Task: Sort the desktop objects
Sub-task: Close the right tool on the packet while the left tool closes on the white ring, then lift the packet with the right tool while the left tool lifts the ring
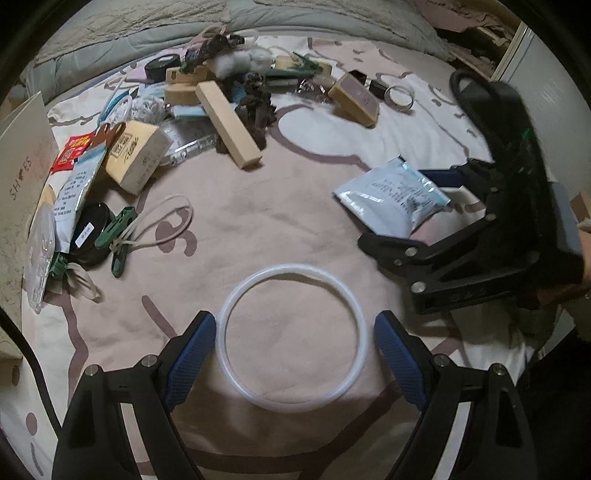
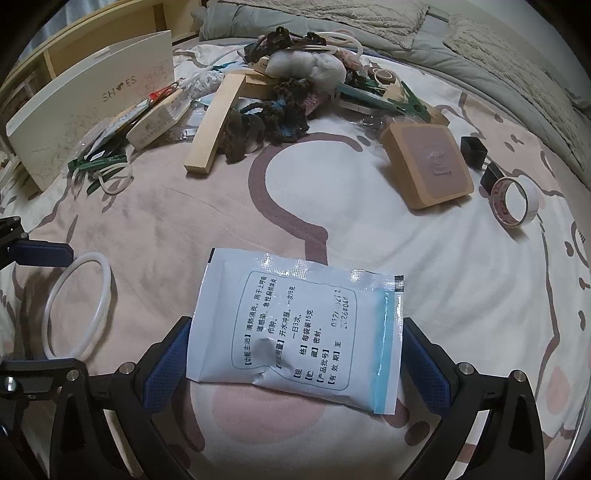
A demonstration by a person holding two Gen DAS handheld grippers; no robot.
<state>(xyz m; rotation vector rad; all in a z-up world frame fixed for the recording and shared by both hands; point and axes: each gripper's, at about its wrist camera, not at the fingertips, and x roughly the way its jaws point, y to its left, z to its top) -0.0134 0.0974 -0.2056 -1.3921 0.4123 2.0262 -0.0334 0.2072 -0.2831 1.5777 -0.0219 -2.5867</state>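
Observation:
A white translucent ring lies flat on the pink blanket. My left gripper points down over the ring and is open, with one blue pad on each side of it. The left pad is almost at the ring's rim and the right pad stands apart. In the right wrist view the ring lies at the left. A white and blue printed sachet sits between the pads of my right gripper, which press its two side edges. From the left wrist view, the sachet shows in the right gripper.
A clutter pile fills the far side: a long wooden block, a tan square box, a tape roll, dark knitted pieces and green clips. A white shoe box stands at the left. A grey quilt lies behind.

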